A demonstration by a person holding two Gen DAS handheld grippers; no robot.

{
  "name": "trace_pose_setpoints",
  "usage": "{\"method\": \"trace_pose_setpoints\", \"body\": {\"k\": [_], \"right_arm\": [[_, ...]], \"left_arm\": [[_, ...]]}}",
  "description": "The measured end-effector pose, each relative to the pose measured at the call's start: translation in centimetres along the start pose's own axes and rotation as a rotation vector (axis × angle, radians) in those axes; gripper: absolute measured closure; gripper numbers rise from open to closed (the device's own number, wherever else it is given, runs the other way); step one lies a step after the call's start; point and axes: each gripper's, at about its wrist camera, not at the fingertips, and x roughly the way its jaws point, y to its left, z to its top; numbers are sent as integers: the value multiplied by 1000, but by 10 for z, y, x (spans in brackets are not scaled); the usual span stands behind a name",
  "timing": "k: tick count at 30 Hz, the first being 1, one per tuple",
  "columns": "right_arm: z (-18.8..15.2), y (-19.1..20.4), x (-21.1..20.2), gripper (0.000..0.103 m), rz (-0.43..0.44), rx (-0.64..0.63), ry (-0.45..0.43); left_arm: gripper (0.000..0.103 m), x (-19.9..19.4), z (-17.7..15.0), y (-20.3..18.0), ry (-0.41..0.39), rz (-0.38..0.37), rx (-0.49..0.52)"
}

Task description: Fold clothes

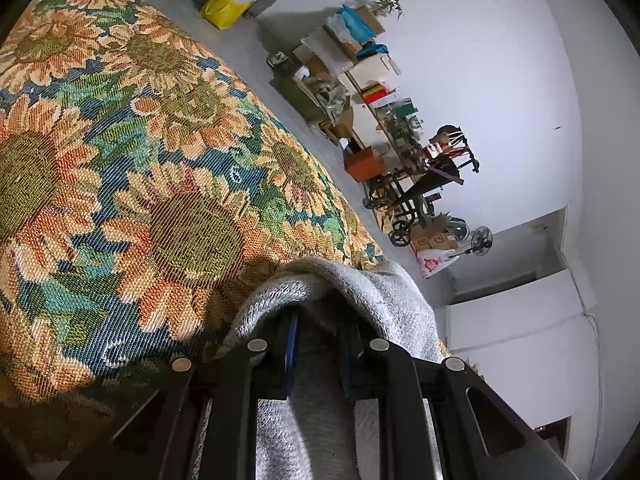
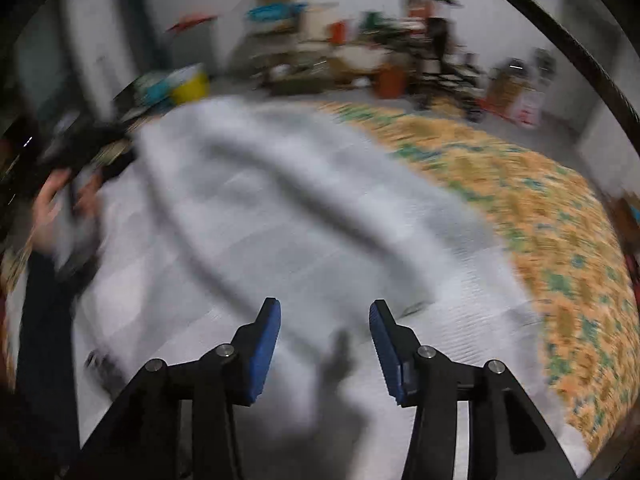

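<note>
The left gripper (image 1: 316, 336) has its jaws drawn in on a fold of the grey knit garment (image 1: 352, 292); the cloth humps up over the two blue-padded fingers and hides their tips, and more of it runs back between the black arms toward the camera. The right gripper (image 2: 325, 312) has its jaws spread wide with nothing between them, its ribbed blue pads (image 2: 264, 350) standing clear above the same garment (image 2: 280, 208), whether just over it or brushing it the blur does not let me tell.

Largest in both views is the woven cover (image 1: 120, 168) under the work: a coarse tapestry of orange and gold sunflowers with green leaves on dark blue, its weave plainly ribbed. It spreads ahead and to the left of the left jaws, and ahead and to the right of the right jaws.

Next is the garment itself, pale grey, a fine looped knit. From the right wrist it lies spread ahead of and beneath the open jaws, with one long soft ridge running slantwise across it.

Far ahead-left of the right jaws, at the garment's far edge, a person's hand (image 2: 52, 196) with a dark sleeve grips the other black tool; it is heavily smeared.

Beyond the cover, against a white wall, stand blurred boxes and a yellow bag (image 1: 222, 10).
</note>
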Motion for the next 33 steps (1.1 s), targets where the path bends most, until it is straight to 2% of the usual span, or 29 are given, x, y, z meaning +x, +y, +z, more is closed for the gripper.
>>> {"method": "trace_pose_setpoints", "body": {"k": [1, 3, 4, 5, 6, 7, 9, 12, 15, 18, 19, 20, 22, 23, 26, 29, 33], "right_arm": [[-2, 9, 8, 44, -15, -35, 17], [-5, 25, 24, 44, -50, -104, 48], [-5, 25, 31, 43, -97, -123, 51], [-3, 21, 32, 45, -99, -115, 42], [1, 13, 33, 53, -60, -76, 35], [5, 6, 35, 73, -20, -37, 33], [12, 1, 34, 89, 31, -18, 63], [12, 6, 13, 96, 59, -48, 60], [-1, 8, 11, 96, 119, -31, 109], [-13, 12, 27, 94, 133, -34, 151], [-9, 11, 25, 81, 145, -38, 140], [-4, 9, 20, 51, 168, -19, 130], [6, 3, 11, 31, 213, 20, 109], [12, 0, 7, 31, 231, 37, 93], [41, -5, -4, 31, 221, 36, -27], [73, -1, 4, 31, 241, 51, -92], [113, 35, 9, 32, 248, 16, -125]], "left_arm": [[86, -1, 0, 1, 0, -1, -1], [86, -4, 0, 6, 1, -5, -4], [86, -5, 0, 7, 3, -8, -5], [86, -5, 0, 8, 5, -12, -8], [86, -7, 0, 10, 7, -15, -11], [86, -8, 0, 11, 10, -20, -14], [86, -10, -1, 15, 15, -30, -21], [86, -14, -1, 17, 26, -29, -10], [86, -20, 0, 18, 38, -21, 8], [86, -25, 0, 19, 49, -13, 26], [86, -27, 0, 19, 53, -10, 32], [86, -28, 0, 19, 57, -10, 33], [86, -30, 1, 22, 66, -24, 21], [86, -30, 1, 23, 72, -33, 14], [86, -34, 3, 31, 89, -72, -41], [86, -37, 3, 37, 101, -98, -76], [86, -44, 2, 44, 112, -116, -94]]}}
